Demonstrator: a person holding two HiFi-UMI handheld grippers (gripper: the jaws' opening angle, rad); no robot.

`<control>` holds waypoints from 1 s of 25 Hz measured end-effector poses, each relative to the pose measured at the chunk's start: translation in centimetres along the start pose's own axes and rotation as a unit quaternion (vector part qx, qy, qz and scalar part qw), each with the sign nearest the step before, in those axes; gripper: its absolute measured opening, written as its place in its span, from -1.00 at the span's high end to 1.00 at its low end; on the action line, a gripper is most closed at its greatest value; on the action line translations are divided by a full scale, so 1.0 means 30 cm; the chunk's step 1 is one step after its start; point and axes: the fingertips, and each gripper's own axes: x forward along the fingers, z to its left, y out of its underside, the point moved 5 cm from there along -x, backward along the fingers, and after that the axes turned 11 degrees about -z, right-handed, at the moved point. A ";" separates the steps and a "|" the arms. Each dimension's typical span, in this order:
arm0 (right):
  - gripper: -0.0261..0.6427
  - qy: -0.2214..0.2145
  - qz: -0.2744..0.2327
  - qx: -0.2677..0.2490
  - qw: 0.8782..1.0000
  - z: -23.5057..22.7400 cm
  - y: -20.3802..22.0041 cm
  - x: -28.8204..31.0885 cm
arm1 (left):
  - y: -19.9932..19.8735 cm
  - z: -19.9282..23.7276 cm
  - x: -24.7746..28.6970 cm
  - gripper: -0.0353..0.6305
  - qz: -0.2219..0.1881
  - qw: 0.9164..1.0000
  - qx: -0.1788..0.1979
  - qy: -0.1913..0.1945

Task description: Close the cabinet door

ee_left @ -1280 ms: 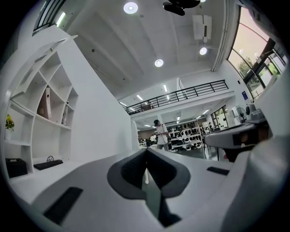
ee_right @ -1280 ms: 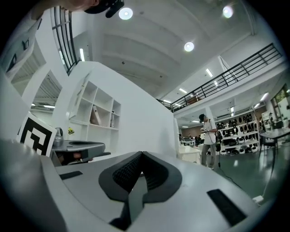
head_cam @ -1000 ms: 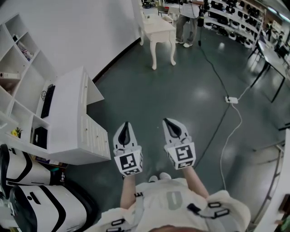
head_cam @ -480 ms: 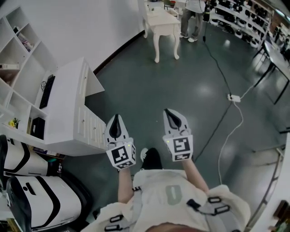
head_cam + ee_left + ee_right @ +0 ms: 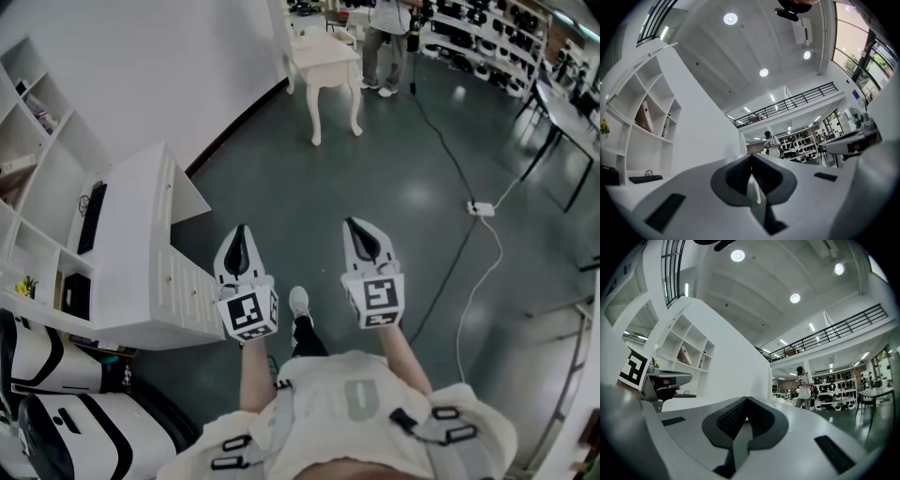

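One cabinet [image 5: 131,246] beside left claw [image 5: 240,231]

The person holds both forearms out in front of the body, side by side and nearly parallel. The left hand-held gripper [image 5: 240,236] points forward with its jaws closed together and nothing between them (in the left gripper view the dark pads [image 5: 736,177] meet at the tip). The right hand-held gripper [image 5: 362,232] also points forward, and its jaws are closed and empty too. The two are apart and do not touch. Behind them are the bare left forearm [image 5: 252,380] and right forearm [image 5: 405,361]. Between the arms, one shoe [image 5: 299,302] is stepped forward.
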 end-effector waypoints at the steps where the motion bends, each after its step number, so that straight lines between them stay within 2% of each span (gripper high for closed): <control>1: 0.91 0.000 0.003 -0.002 1.000 -0.008 0.006 0.025 | 0.009 0.012 0.029 0.88 -0.001 1.000 -0.009 -0.002; 5: 0.91 -0.008 -0.003 -0.006 1.000 -0.015 0.017 0.138 | 0.048 0.058 0.142 0.88 -0.005 1.000 -0.017 -0.008; 9: 0.91 -0.010 0.018 -0.001 1.000 -0.003 0.074 0.307 | 0.107 0.121 0.281 0.88 0.001 1.000 -0.014 0.000; 16: 0.91 -0.056 0.044 0.021 0.997 0.102 0.168 0.610 | 0.198 0.335 0.421 0.88 0.024 0.999 -0.009 -0.044; 20: 0.91 -0.080 0.067 0.029 0.994 0.210 0.253 0.763 | 0.276 0.504 0.435 0.88 0.038 0.996 -0.011 -0.079; 25: 0.91 -0.104 0.075 0.026 0.991 0.300 0.284 0.954 | 0.335 0.674 0.491 0.88 0.048 0.993 -0.010 -0.109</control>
